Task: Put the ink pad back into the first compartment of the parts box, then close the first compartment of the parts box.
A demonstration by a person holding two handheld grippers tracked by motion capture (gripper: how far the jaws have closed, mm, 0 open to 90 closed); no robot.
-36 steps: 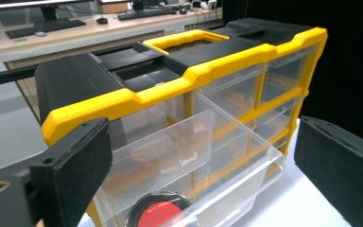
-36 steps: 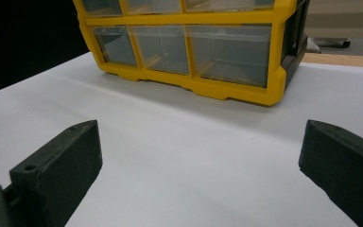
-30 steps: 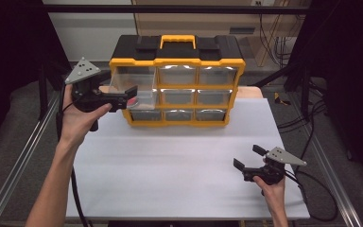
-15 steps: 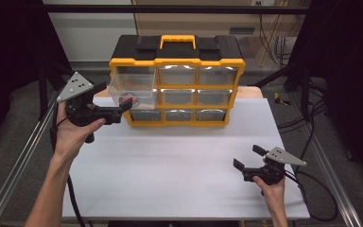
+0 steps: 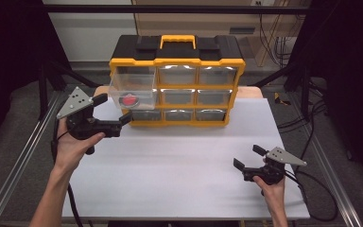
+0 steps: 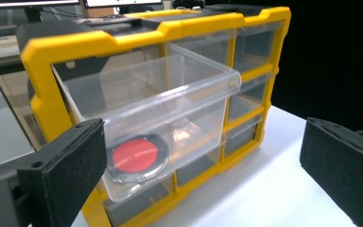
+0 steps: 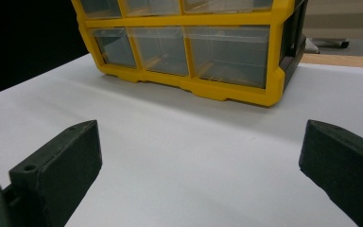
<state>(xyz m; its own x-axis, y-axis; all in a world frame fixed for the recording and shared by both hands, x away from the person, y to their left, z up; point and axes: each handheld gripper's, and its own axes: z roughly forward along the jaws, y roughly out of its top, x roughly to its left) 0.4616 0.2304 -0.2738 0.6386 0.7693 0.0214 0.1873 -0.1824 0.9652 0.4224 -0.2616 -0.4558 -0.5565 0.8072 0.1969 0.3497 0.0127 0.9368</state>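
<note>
A yellow and black drawer organizer [image 5: 177, 56] stands at the back of the white table. Its top-left clear drawer [image 5: 133, 87] [image 6: 170, 109] is pulled well out and holds a round red disc [image 5: 130, 100] [image 6: 134, 155]. My left gripper [image 5: 113, 108] [image 6: 205, 142] is open just in front of that drawer, at its left, and its jaws hold nothing. Near the front right of the table, my right gripper [image 5: 248, 156] [image 7: 201, 142] is open and empty, pointing toward the organizer [image 7: 189, 42].
The organizer's other clear drawers [image 5: 217, 97] are pushed in. Bare white table surface [image 5: 179, 161] lies between the two grippers. Metal frame rails [image 5: 14, 165] run along both table sides, and cables [image 5: 312, 189] trail at the right.
The left gripper drew the top-left drawer outward while moving left and toward the person. It now stands open, apart from the drawer. The right gripper has stayed still.
</note>
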